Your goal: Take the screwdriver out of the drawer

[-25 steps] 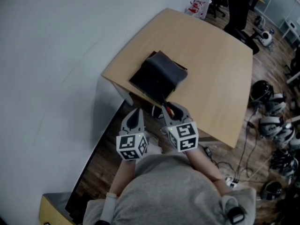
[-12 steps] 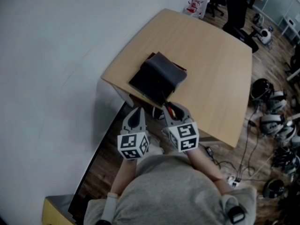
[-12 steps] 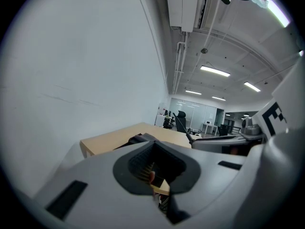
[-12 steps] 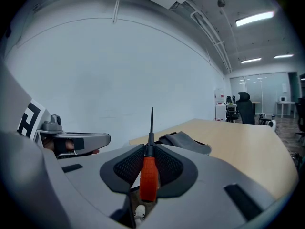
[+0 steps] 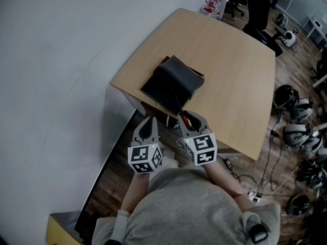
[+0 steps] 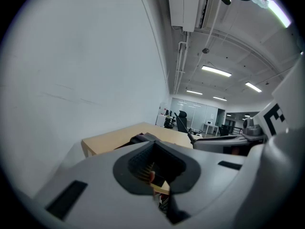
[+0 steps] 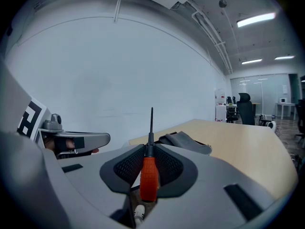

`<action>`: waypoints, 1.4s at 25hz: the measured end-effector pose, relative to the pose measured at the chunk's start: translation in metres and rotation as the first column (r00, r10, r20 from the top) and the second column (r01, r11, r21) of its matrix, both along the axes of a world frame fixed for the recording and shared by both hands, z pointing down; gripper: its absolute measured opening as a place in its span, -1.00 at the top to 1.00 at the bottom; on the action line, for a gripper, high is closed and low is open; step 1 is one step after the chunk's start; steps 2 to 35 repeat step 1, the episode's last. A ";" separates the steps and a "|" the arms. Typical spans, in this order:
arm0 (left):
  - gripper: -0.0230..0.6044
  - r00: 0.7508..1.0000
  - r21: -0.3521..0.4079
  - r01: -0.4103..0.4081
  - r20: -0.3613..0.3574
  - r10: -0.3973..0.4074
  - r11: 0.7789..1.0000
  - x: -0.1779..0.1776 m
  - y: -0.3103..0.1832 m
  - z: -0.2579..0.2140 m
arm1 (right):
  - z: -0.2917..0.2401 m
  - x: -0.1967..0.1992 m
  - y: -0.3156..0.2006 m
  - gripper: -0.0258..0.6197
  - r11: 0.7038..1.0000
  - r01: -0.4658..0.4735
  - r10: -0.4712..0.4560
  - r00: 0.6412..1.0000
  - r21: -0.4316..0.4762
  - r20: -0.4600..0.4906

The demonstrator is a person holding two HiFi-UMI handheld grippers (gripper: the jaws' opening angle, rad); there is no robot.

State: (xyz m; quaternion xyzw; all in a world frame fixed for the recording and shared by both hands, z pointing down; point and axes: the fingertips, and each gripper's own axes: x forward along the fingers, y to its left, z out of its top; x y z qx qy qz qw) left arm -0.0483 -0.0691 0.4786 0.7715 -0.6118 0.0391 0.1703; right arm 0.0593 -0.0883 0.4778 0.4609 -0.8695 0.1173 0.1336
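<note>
An open-plan office is stretching beyond a wooden bench: swivel chairs standing at one o'clock, headgear and cables lying at three o'clock, strip lights glowing overhead.

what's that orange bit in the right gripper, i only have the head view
Observer: In the right gripper view, the right gripper is shut on an orange-handled screwdriver.
Operator: where's the shaft pointing
Observer: The dark shaft sticks straight out past the fingers, its tip bare against the white wall.
Operator: left one got anything
Observer: No. The left gripper view shows the left gripper with its fingers together and nothing between them.
</note>
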 end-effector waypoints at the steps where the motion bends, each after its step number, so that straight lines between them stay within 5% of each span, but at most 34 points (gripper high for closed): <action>1: 0.93 1.000 0.000 0.001 -0.001 -0.001 1.000 -0.001 0.000 0.000 | 0.001 0.000 0.000 0.69 1.000 0.000 0.000 1.000 0.002 -0.001; 35: 0.93 1.000 0.000 0.001 -0.001 -0.001 1.000 -0.001 0.000 0.000 | 0.001 0.000 0.000 0.69 1.000 0.000 0.000 1.000 0.002 -0.001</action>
